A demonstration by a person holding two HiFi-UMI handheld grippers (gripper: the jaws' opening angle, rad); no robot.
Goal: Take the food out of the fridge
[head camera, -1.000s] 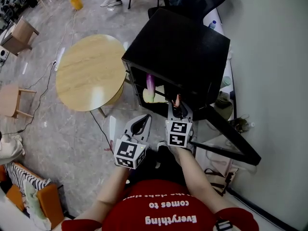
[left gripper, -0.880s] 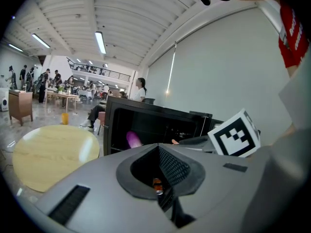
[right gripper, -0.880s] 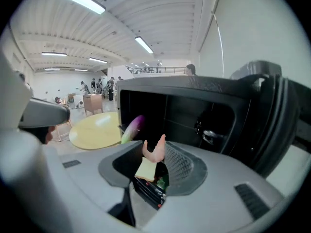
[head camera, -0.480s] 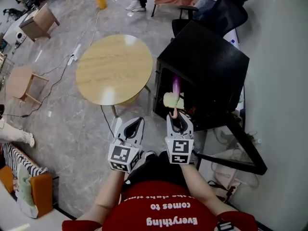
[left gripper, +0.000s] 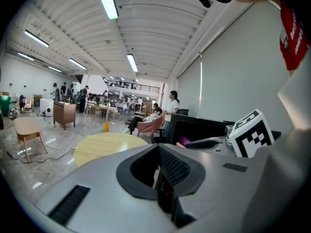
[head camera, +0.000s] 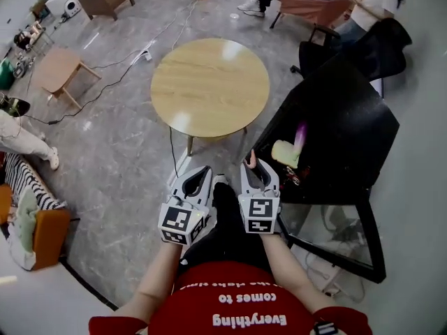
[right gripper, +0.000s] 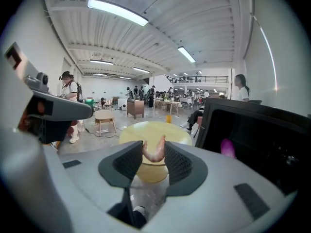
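A red shirt [head camera: 230, 279] with white lettering is worn; the grey, black-padded left gripper [head camera: 201, 173] and right gripper [head camera: 253, 166] are capped with black-and-white marker cubes [head camera: 183, 223].

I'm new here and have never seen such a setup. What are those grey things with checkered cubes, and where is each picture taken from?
A person holds two hand-operated grippers; there is no robot. The head view comes from a camera on their head, looking down. The other two views come from cameras riding on each gripper. The left gripper is shut and empty. The right gripper pinches a pink food piece. A black fridge, door open, holds a purple item and a yellowish item. The round table is bare.
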